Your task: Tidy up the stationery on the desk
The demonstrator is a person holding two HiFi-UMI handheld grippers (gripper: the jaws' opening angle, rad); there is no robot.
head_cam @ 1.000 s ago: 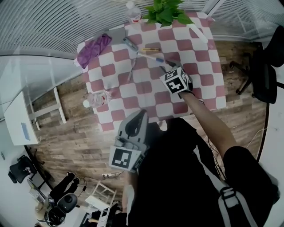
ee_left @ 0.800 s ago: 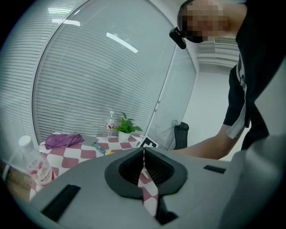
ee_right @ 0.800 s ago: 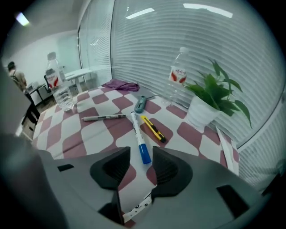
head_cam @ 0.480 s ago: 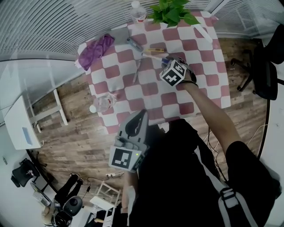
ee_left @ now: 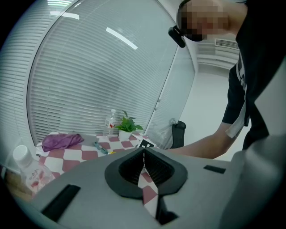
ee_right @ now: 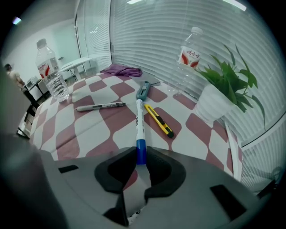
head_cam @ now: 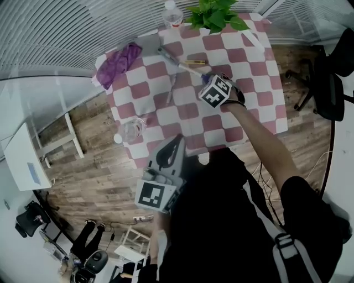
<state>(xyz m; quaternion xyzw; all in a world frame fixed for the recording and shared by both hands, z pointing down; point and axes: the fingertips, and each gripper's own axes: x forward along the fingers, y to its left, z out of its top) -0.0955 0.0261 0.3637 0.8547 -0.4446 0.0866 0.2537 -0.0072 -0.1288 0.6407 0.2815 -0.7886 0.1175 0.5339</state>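
A white marker with a blue cap (ee_right: pixel 139 125) lies on the checked tablecloth (head_cam: pixel 188 110). My right gripper (ee_right: pixel 140 159) points steeply down at it. Its jaws have just been closing and now press on the blue cap from both sides. From the head view, the right gripper (head_cam: pixel 204 78) is at the near end of the marker (head_cam: pixel 191 70). Beside the marker lie a yellow utility knife (ee_right: pixel 158 120), a grey cutter (ee_right: pixel 143 90) and a black-and-white pen (ee_right: pixel 100 106). My left gripper (head_cam: pixel 176 142) hangs at the table's near edge, shut and empty.
A purple cloth (head_cam: pixel 118 61) lies at the far left corner. A potted plant (head_cam: pixel 213 14) and a water bottle (head_cam: pixel 172 14) stand at the far edge. A second bottle (head_cam: pixel 130 130) sits near the left edge. A black chair (head_cam: pixel 332 83) stands to the right.
My right gripper moved toward the far side of the table and lowered onto the marker; its jaws came together round the blue cap. The left gripper stays at the near edge.
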